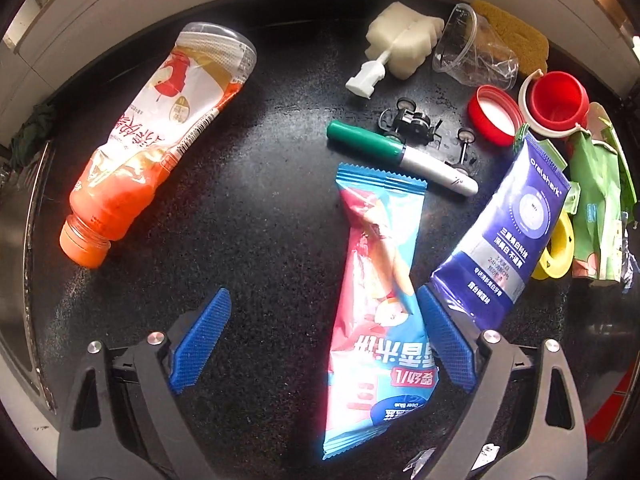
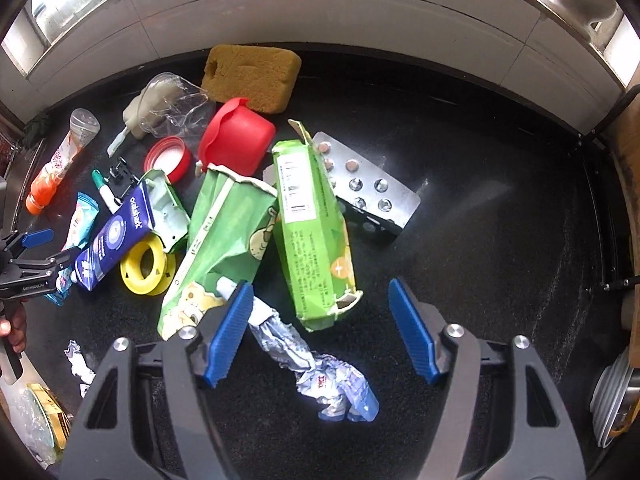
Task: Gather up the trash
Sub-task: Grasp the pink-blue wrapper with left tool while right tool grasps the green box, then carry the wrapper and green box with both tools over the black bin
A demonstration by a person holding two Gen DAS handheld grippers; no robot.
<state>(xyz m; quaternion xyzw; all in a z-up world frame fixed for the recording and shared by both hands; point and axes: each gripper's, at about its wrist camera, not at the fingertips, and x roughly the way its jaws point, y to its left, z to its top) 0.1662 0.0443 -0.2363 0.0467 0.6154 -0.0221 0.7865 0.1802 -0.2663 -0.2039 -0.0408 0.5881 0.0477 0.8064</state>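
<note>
My left gripper points down at the black countertop and is open. A blue and red snack wrapper lies between its jaws, close to the right pad. An orange-capped drink bottle lies further left. My right gripper is open too. A crumpled foil wrapper lies between its fingers, and the torn end of a green box reaches between the tips. A green paper bag rests by its left finger. No pad presses on anything.
A blue toothpaste tube, green marker, toy chassis, red cup, red lid, clear cup and white foam brush crowd the middle. A blister pack, yellow tape roll and sponge lie nearby.
</note>
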